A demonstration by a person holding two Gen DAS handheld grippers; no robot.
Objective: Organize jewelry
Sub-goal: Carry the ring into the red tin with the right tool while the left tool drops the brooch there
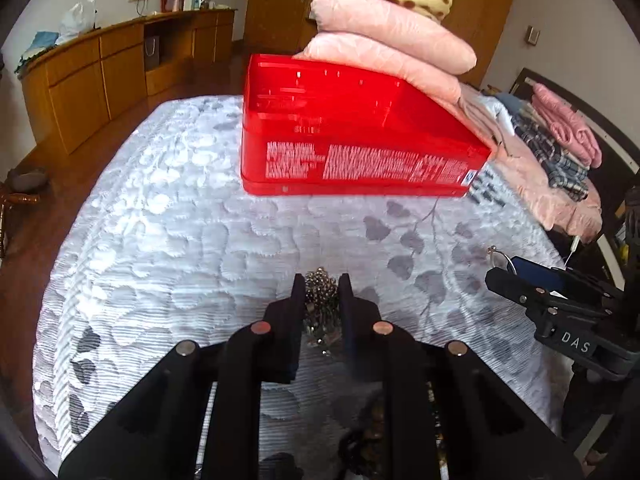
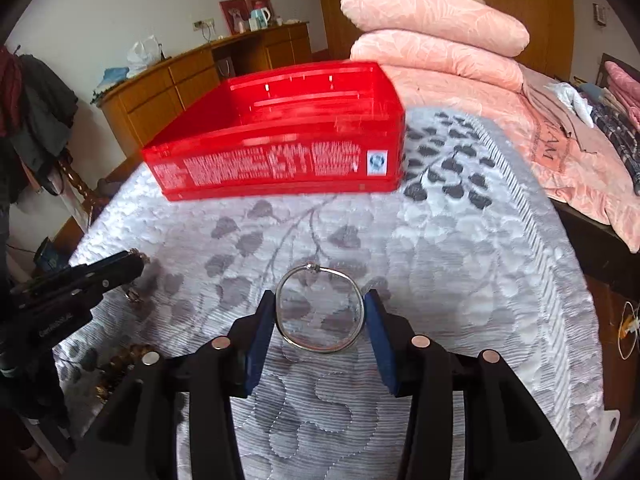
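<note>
A red open box [image 1: 360, 128] sits on the white quilted bed; it also shows in the right wrist view [image 2: 280, 132]. My left gripper [image 1: 321, 286] is shut on a beaded silver jewelry piece [image 1: 320, 292], which hangs between the fingers above the quilt. My right gripper [image 2: 320, 308] is shut on a silver bangle [image 2: 320, 308], held by its two sides above the quilt. The right gripper with the bangle shows at the right of the left wrist view [image 1: 520, 276]. The left gripper shows at the left of the right wrist view [image 2: 120, 268].
Folded pink quilts [image 1: 388, 40] are stacked behind the box. More jewelry [image 2: 124, 356] lies on the quilt at lower left. A wooden cabinet [image 1: 100, 68] stands along the far wall. Folded clothes [image 1: 560, 140] lie at the right.
</note>
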